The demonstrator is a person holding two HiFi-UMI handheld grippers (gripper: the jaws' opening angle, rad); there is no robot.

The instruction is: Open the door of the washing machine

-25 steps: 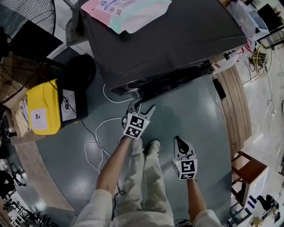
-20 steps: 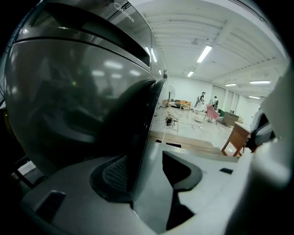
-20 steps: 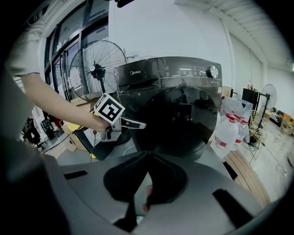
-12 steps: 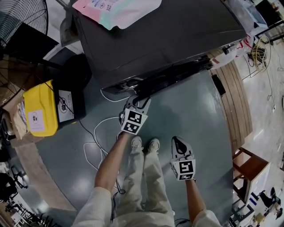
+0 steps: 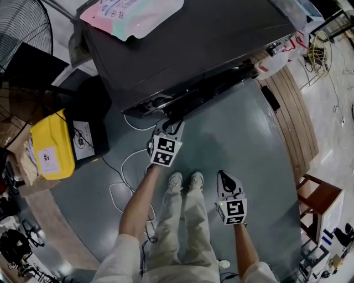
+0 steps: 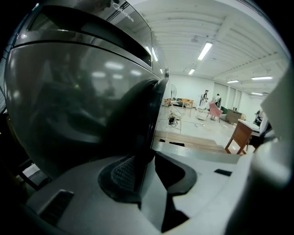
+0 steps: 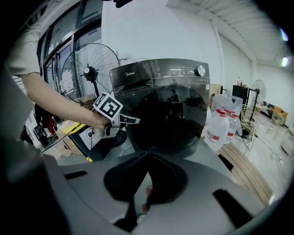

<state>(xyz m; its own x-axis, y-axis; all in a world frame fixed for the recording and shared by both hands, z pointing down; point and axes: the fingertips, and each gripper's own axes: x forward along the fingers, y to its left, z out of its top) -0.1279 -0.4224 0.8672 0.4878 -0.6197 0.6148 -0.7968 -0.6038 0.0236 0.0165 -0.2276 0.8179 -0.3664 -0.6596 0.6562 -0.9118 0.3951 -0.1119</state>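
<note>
The dark front-loading washing machine [image 5: 182, 50] stands ahead of me, its round tinted door [image 7: 167, 119] flush with the front. My left gripper [image 5: 170, 122] is up against the door's left side. In the left gripper view the door's dark rim [image 6: 149, 119] runs down between the two pads, and the jaws [image 6: 146, 158] are closing on it, both pads touching it. From the right gripper view the left gripper [image 7: 133, 120] reaches the door's edge at mid height. My right gripper [image 5: 225, 176] hangs back by my right leg, shut and empty [image 7: 147, 153].
A pink and white bag [image 5: 130, 14] lies on the machine's top. A yellow case [image 5: 52, 146], a black box and a floor fan [image 5: 22, 27] stand at the left, with white cable [image 5: 124, 166] looped on the floor. Water bottles [image 7: 220, 126], wooden boards [image 5: 293, 116] and a stool [image 5: 321, 202] are at the right.
The left gripper's jaws, spread wide a second ago, have narrowed onto the door's rim. The right gripper has hardly shifted.
</note>
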